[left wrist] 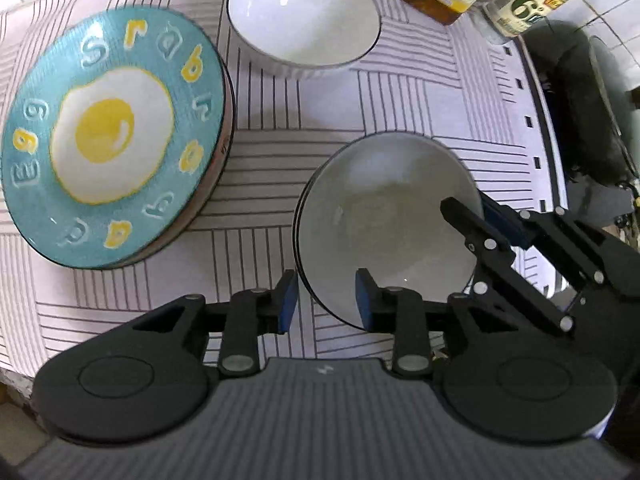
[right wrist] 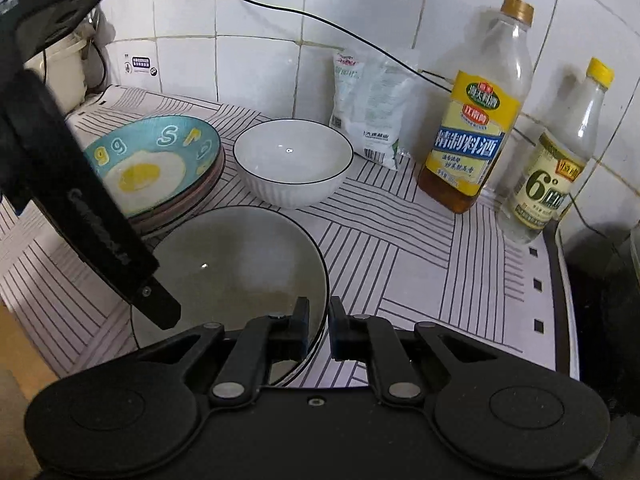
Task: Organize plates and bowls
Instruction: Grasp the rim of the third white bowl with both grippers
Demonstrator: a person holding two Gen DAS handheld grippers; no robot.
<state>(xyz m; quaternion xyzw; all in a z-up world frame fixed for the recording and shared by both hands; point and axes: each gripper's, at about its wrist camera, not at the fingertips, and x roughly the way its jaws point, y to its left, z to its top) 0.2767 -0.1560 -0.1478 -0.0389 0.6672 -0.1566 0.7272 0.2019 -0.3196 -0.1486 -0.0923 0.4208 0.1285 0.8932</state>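
Note:
A grey bowl (left wrist: pixel 384 220) sits on the striped mat, on top of another bowl of the same kind. My left gripper (left wrist: pixel 326 300) is open, its fingers on either side of the bowl's near-left rim. My right gripper (right wrist: pixel 319 328) is shut on the grey bowl's (right wrist: pixel 240 264) right rim, and it also shows in the left wrist view (left wrist: pixel 476 216). A teal fried-egg plate (left wrist: pixel 112 140) tops a stack of plates at the left. A white ribbed bowl (left wrist: pixel 304 16) stands behind.
Two bottles (right wrist: pixel 472 120) (right wrist: pixel 556 168) and a white packet (right wrist: pixel 368 108) stand along the tiled wall at the back right. A dark stove and pan (left wrist: pixel 580 112) lie beyond the mat's right edge. A white appliance (right wrist: pixel 60 68) is at the back left.

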